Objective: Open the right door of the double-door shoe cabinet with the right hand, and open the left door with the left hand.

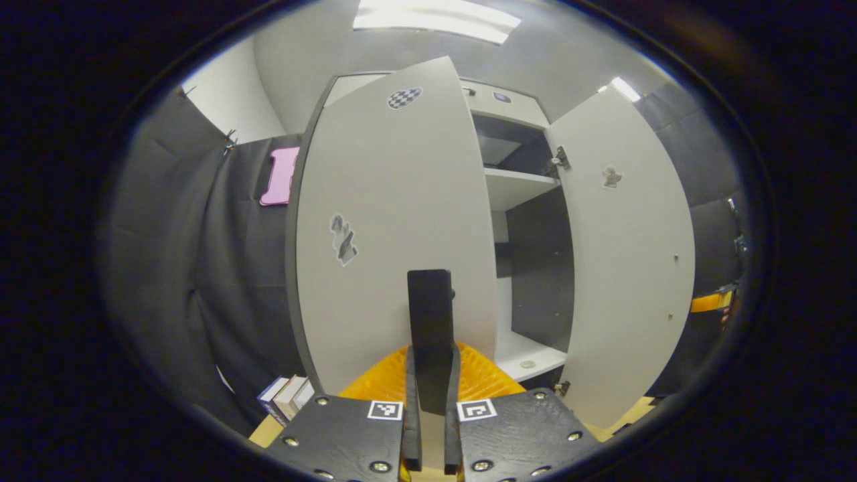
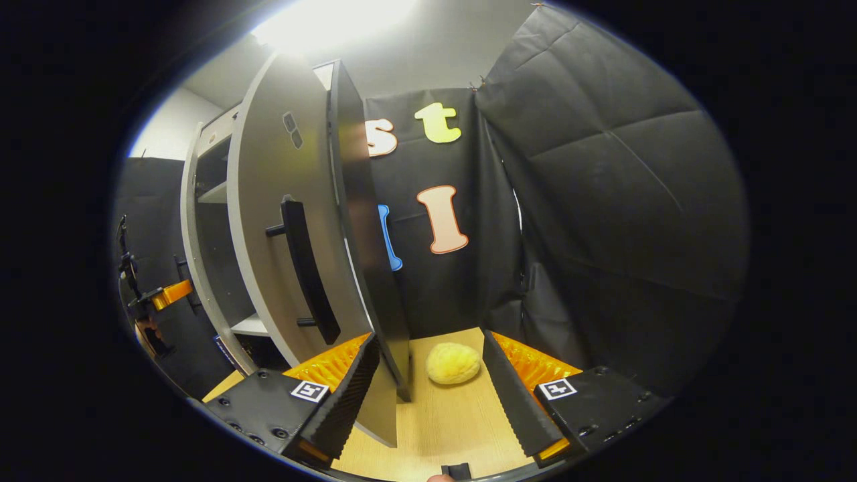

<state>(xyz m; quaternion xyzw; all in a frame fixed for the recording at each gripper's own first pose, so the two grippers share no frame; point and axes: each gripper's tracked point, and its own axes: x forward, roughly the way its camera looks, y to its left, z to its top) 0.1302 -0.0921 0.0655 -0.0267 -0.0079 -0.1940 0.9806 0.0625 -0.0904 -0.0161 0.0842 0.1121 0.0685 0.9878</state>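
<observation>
Left gripper (image 1: 432, 402) was clamped on the left door's handle (image 1: 430, 321) at 6 o'clock, for pulling. Right gripper (image 2: 428, 391) stood wide, free beside the swung-out right door (image 2: 281, 221) at 10 o'clock.

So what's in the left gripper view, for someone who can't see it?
The left gripper has its fingers pinched on the left door's black handle. The right door stands wide open, showing white shelves.
</observation>
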